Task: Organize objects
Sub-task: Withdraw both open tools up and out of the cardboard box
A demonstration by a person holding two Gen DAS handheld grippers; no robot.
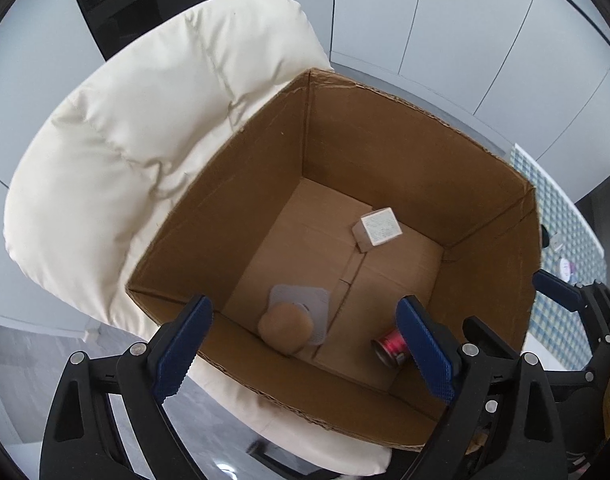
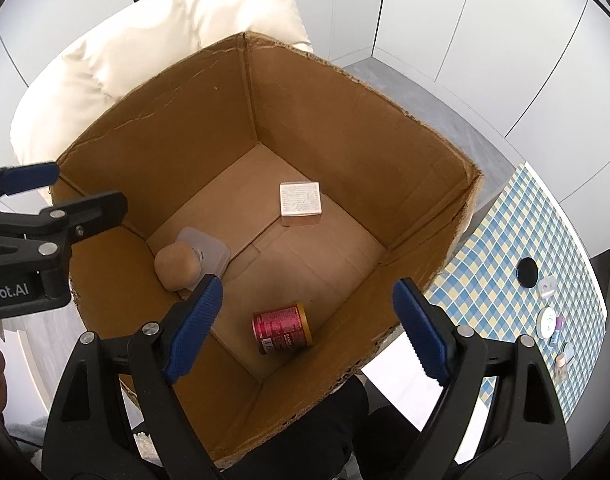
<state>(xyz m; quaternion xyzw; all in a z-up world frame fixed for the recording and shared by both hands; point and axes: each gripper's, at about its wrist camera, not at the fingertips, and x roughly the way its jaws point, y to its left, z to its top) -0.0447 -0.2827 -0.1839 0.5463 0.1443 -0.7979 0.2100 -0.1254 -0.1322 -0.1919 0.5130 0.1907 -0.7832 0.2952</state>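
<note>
An open cardboard box [image 1: 385, 132] [image 2: 337, 120] stands on a cream cushioned chair [image 1: 117, 148]. On its floor lie a small white carton [image 1: 377, 226] [image 2: 300, 199], a tan rounded lump [image 1: 286, 328] [image 2: 176, 265] resting on a pale grey square case [image 1: 315, 302] [image 2: 209, 249], and a red can [image 1: 389, 346] [image 2: 283, 328] on its side. My left gripper [image 1: 305, 356] hangs open over the box's near wall, nothing between its blue pads. My right gripper [image 2: 309, 330] is open above the can, not touching it.
A table with a blue and yellow checked cloth [image 2: 501, 280] [image 1: 565, 232] lies to the right, bearing a black disc [image 2: 527, 272] and several small toiletry items [image 2: 553, 328]. White cabinet doors [image 2: 465, 20] line the back. Grey floor [image 2: 425, 92] shows behind the box.
</note>
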